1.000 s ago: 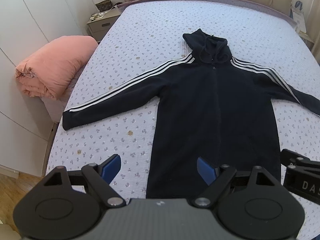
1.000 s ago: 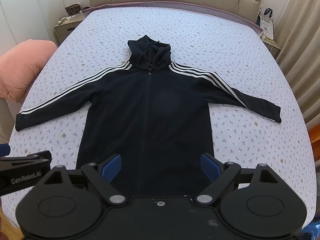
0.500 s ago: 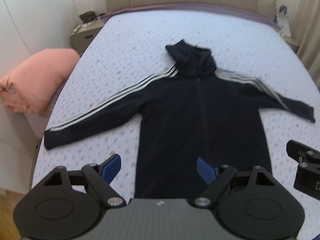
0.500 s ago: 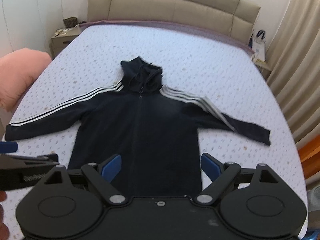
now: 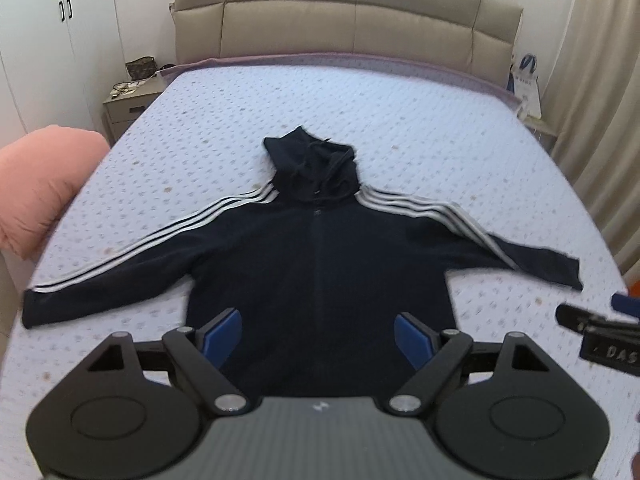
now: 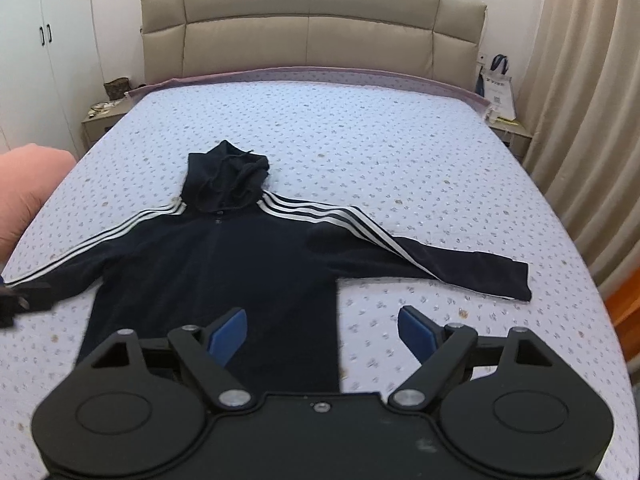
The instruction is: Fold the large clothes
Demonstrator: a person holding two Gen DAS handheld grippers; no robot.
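while both tools (image 5: 318, 334) (image 6: 322, 330) hang apart, the hoodie (image 5: 320, 264) looks soft and floppy; pinch a cuff (image 6: 516, 282).

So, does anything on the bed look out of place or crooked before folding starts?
Nothing stands out. The dark hoodie lies flat on the bed, sleeves spread. Both the left gripper and the right gripper are open and empty.
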